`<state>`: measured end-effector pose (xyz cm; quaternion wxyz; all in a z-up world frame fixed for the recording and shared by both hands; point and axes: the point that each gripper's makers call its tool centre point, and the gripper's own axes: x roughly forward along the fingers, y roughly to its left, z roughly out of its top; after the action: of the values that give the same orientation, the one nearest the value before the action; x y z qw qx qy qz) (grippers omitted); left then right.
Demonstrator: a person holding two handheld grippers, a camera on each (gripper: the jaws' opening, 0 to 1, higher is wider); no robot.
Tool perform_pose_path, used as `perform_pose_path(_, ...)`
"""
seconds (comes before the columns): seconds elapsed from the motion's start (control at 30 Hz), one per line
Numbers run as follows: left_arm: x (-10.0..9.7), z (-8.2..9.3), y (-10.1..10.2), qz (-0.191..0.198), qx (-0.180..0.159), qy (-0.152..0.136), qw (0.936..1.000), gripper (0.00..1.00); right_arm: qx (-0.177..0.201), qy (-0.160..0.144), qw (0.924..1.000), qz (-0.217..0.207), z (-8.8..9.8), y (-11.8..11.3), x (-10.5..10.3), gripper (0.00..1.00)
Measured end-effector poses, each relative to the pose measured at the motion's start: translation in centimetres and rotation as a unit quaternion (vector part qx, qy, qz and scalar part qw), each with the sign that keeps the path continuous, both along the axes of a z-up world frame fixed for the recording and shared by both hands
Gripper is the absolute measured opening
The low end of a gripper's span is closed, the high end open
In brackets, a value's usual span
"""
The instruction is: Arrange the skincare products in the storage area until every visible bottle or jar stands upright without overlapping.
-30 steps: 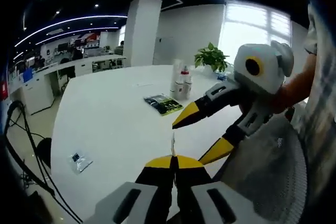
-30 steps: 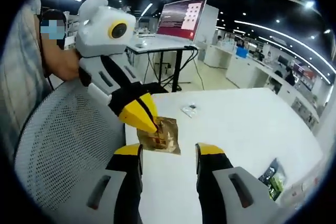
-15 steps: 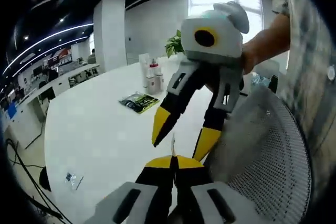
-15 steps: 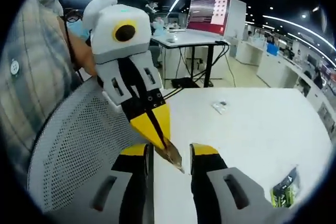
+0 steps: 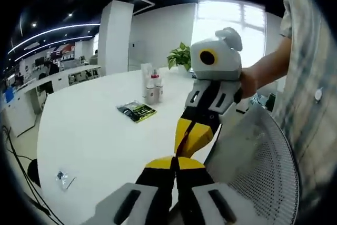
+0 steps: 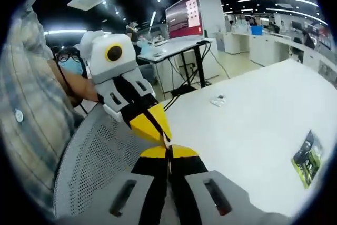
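Several skincare bottles [image 5: 151,86] stand upright in a tight group at the far side of the white table [image 5: 95,130]. My left gripper [image 5: 175,158] is shut, its tips meeting those of my right gripper [image 5: 181,147], which reaches in from the right. In the right gripper view my right gripper [image 6: 169,150] is shut tip to tip with the left gripper [image 6: 163,138]. A thin gold sachet [image 6: 167,143] shows only as an edge-on sliver pinched between both pairs of tips. Both grippers hang over the table's near edge, well short of the bottles.
A green-and-black sachet [image 5: 136,110] lies flat near the bottles, also seen as the packet [image 6: 307,158]. A small clear packet [image 5: 62,178] lies toward the table's other end. A grey mesh chair back [image 5: 258,167] stands beside the grippers. A potted plant [image 5: 181,56] stands behind the bottles.
My right gripper's jaws, open half a second ago on either side of the sachet, have shut on it. The left gripper stayed shut. Both views swung with the hands.
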<state>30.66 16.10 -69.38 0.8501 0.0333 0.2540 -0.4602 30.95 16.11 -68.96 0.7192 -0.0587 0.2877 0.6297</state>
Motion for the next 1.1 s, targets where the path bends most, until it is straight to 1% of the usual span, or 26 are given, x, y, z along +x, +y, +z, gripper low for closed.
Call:
perform_pose_path(0.03,0.0,0.1,-0.1,0.000,-0.002,0.001,1.0000,0.02,0.003,0.010,0.9999,-0.005,0.1,-0.1,0.0,0.00)
perform_pose_path(0.07,0.1,0.2,-0.1,0.002,-0.005,0.003,1.0000,0.02,0.005,0.013,0.9999,-0.007,0.1,-0.2,0.1,0.00)
perform_pose_path(0.1,0.3,0.3,-0.1,0.012,-0.010,0.004,0.9999,0.04,0.012,0.021,0.9996,-0.014,0.3,-0.3,0.2,0.00)
perform_pose_path(0.13,0.5,0.7,0.1,0.019,-0.019,0.004,0.9996,0.06,0.023,0.039,0.9986,-0.026,0.5,-0.4,0.2,0.00)
perform_pose_path(0.17,0.7,0.9,0.2,0.027,-0.028,0.004,0.9992,0.09,0.032,0.050,0.9977,-0.032,0.7,-0.4,0.2,0.00)
perform_pose_path(0.2,1.0,1.2,0.3,0.039,-0.037,0.007,0.9985,0.14,0.046,0.064,0.9961,-0.041,1.0,-0.5,0.2,0.00)
perform_pose_path(0.23,1.3,1.3,0.6,0.047,-0.044,0.009,0.9979,0.16,0.053,0.071,0.9949,-0.047,1.2,-0.6,0.2,0.00)
perform_pose_path(0.3,1.3,1.3,0.6,0.048,-0.050,0.020,0.9974,0.16,0.064,0.081,0.9928,-0.061,1.4,-1.0,0.5,0.00)
perform_pose_path(0.37,1.2,1.3,0.5,0.048,-0.053,0.020,0.9973,0.16,0.083,0.097,0.9887,-0.079,1.7,-1.2,0.9,0.00)
perform_pose_path(0.43,1.2,1.4,0.5,0.048,-0.056,0.022,0.9970,0.16,0.102,0.121,0.9832,-0.090,2.1,-1.4,1.1,0.00)
perform_pose_path(0.53,1.3,1.7,0.6,0.052,-0.071,0.028,0.9958,0.18,0.139,0.146,0.9751,-0.093,3.5,-1.5,1.4,0.00)
perform_pose_path(0.57,1.4,2.1,0.7,0.055,-0.076,0.022,0.9954,0.18,0.152,0.159,0.9715,-0.088,4.1,-1.5,1.5,0.00)
perform_pose_path(0.6,1.5,2.3,0.8,0.056,-0.079,0.018,0.9951,0.18,0.155,0.165,0.9702,-0.087,4.4,-1.6,1.7,0.00)
perform_pose_path(0.63,1.6,2.9,0.9,0.062,-0.093,0.013,0.9936,0.18,0.155,0.162,0.9706,-0.088,4.5,-1.7,1.9,0.00)
perform_pose_path(0.67,1.7,3.0,1.0,0.064,-0.099,0.014,0.9929,0.17,0.171,0.169,0.9666,-0.088,5.3,-1.6,2.2,0.00)
perform_pose_path(0.7,1.6,3.4,1.0,0.064,-0.116,0.021,0.9909,0.15,0.182,0.178,0.9633,-0.086,5.7,-1.5,2.3,0.00)
perform_pose_path(0.73,1.4,3.9,0.7,0.058,-0.132,0.026,0.9892,0.13,0.185,0.180,0.9623,-0.085,5.8,-1.4,2.4,0.00)
perform_pose_path(0.8,1.3,4.1,1.0,0.056,-0.132,0.020,0.9895,0.10,0.193,0.192,0.9587,-0.083,5.9,-1.1,2.6,0.00)
perform_pose_path(0.83,1.4,4.1,1.0,0.058,-0.132,0.019,0.9893,0.09,0.193,0.191,0.9588,-0.085,5.9,-1.0,2.7,0.00)
perform_pose_path(0.87,1.6,4.1,1.2,0.062,-0.133,0.017,0.9891,0.07,0.194,0.194,0.9578,-0.086,5.8,-0.9,2.8,0.00)
perform_pose_path(0.9,1.6,4.2,1.3,0.065,-0.139,0.024,0.9879,0.03,0.195,0.196,0.9569,-0.089,5.8,-0.8,2.9,0.00)
perform_pose_path(0.93,1.4,4.4,1.2,0.060,-0.150,0.031,0.9864,0.01,0.203,0.197,0.9541,-0.097,5.9,-0.8,3.1,0.00)
perform_pose_path(0.97,1.7,4.4,1.3,0.068,-0.152,0.032,0.9855,0.00,0.212,0.199,0.9514,-0.102,6.0,-0.8,3.3,0.00)
perform_pose_path(1.0,1.6,4.4,1.3,0.067,-0.149,0.030,0.9861,0.00,0.218,0.203,0.9475,-0.116,5.9,-0.8,3.6,0.00)
perform_pose_path(1.07,1.6,4.2,1.3,0.069,-0.149,0.041,0.9856,0.00,0.220,0.193,0.9468,-0.134,5.4,-0.8,4.0,0.05)
perform_pose_path(1.1,1.7,4.3,1.4,0.073,-0.158,0.050,0.9835,0.00,0.221,0.194,0.9457,-0.138,5.2,-0.8,4.1,0.07)
